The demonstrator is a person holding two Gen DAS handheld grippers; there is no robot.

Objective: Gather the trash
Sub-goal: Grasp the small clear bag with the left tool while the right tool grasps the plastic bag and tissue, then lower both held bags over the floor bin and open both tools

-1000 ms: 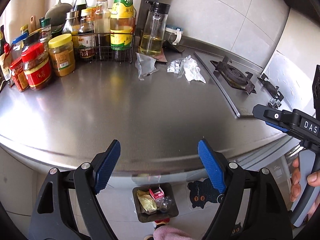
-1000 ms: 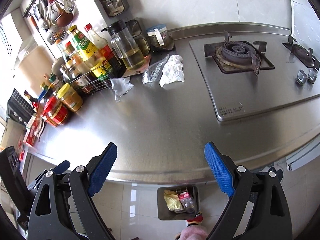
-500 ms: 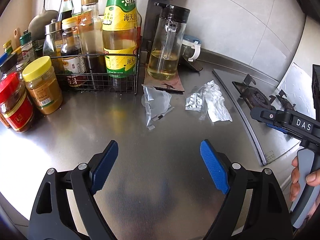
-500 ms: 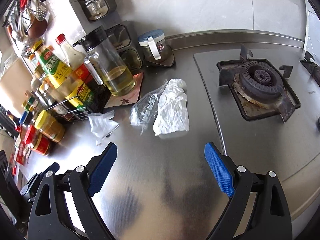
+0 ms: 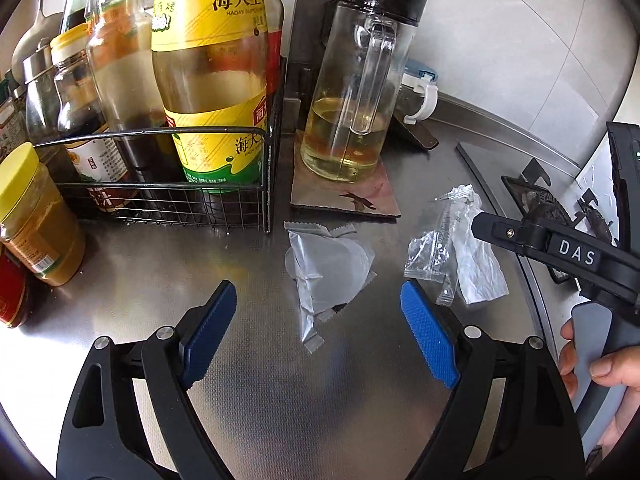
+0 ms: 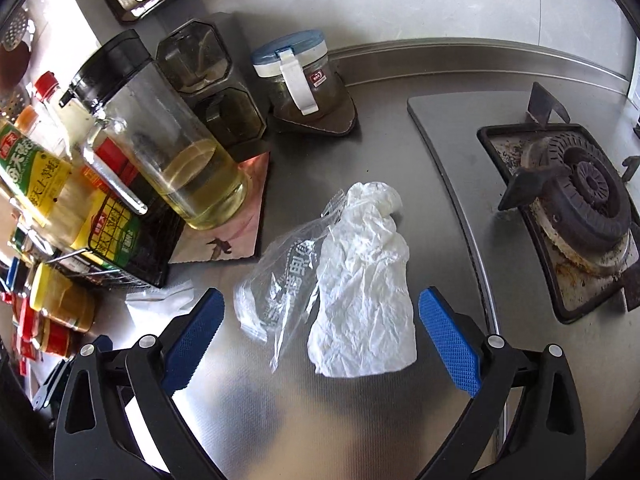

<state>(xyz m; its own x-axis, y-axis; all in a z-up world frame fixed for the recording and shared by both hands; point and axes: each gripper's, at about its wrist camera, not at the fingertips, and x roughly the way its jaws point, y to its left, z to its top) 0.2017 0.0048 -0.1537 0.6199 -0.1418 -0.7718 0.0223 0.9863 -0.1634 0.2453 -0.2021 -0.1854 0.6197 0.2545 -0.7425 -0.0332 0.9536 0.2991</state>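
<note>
Left gripper [image 5: 318, 316], jaws spread, hovers over the silver wrapper [image 5: 326, 276]; right gripper [image 6: 320, 330], jaws spread, straddles the crumpled tissue [image 6: 366, 280] beside it.

Shiny metal counter [image 5: 132, 280]. Wire rack [image 5: 168, 200] at left, full of sauce bottles. Big green-yellow bottle [image 5: 212, 80] inside it. Yellow-lid jar [image 5: 36, 220] far left. Oil jug [image 6: 160, 140] on square mat. Stove burner [image 6: 580, 200] at right. Blue-lid jar [image 6: 300, 72] up top.
</note>
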